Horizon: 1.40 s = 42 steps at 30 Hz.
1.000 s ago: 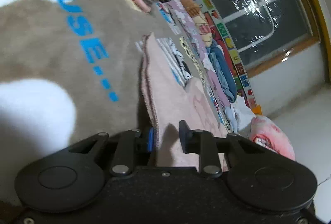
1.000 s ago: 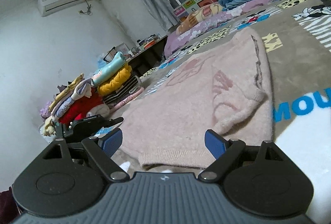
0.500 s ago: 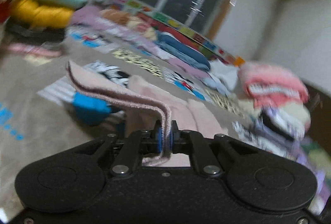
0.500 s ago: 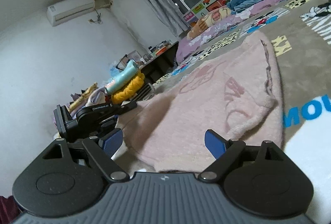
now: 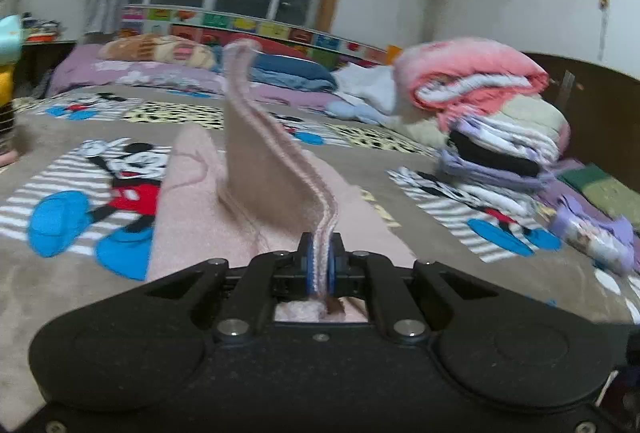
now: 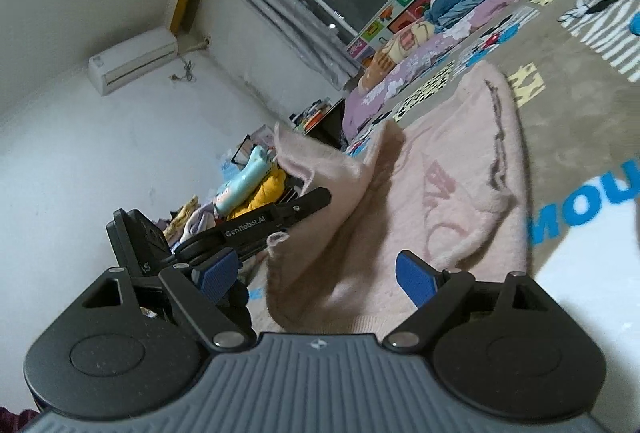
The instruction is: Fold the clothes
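Left wrist view showed the left gripper (image 5: 319,265) clamped on the lifted hem of a pink sweater (image 5: 192,217) spread on the cartoon blanket (image 5: 60,137). To its right, the right gripper (image 6: 316,275) waited wide apart, holding nothing. The first fold appeared underway; next, the raised edge likely needed carrying across.

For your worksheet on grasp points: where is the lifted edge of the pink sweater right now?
In the left wrist view it is centre frame, clamped in the left gripper, rising from the pink sweater spread on the cartoon blanket.
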Each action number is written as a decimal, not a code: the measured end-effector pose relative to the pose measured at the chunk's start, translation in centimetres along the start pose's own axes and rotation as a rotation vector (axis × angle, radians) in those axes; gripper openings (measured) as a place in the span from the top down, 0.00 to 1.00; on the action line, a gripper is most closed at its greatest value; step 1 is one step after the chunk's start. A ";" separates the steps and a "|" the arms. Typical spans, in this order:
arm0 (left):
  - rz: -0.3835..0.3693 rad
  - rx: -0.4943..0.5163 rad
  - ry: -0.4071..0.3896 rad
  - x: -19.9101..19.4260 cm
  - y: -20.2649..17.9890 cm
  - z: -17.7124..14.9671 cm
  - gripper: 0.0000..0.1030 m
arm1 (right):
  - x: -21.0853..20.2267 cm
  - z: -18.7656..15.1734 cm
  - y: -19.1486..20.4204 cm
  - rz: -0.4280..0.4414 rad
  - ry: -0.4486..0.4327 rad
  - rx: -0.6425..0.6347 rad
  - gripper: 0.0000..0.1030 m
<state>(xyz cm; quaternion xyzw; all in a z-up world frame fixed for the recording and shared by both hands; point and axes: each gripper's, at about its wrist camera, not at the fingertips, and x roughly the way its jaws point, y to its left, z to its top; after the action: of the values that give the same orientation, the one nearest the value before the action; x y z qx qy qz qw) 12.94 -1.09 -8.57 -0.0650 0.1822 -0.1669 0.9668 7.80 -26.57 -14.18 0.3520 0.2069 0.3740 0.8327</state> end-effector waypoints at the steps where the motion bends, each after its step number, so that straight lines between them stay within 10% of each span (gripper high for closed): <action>1: -0.010 0.021 0.004 0.2 -0.6 -0.1 0.97 | -0.2 0.1 -0.2 0.000 -0.008 0.010 0.16; 16: -0.221 0.027 0.082 0.6 -2.6 -0.8 0.92 | -2.2 0.5 -3.1 -0.041 -0.104 0.126 0.17; 27: 0.046 -0.097 0.005 -7.0 8.9 1.2 0.92 | -0.3 1.0 -2.4 -0.085 -0.083 0.106 0.19; 42: -0.059 0.120 0.179 -3.9 5.2 -3.1 0.92 | 6.3 4.6 -0.9 -0.385 -0.005 -0.026 0.29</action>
<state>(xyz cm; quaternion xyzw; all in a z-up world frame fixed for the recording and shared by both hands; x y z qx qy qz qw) 9.95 4.96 -11.09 0.0029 0.2556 -0.2113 0.9434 15.05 -24.14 -12.33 0.2961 0.2637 0.2097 0.8938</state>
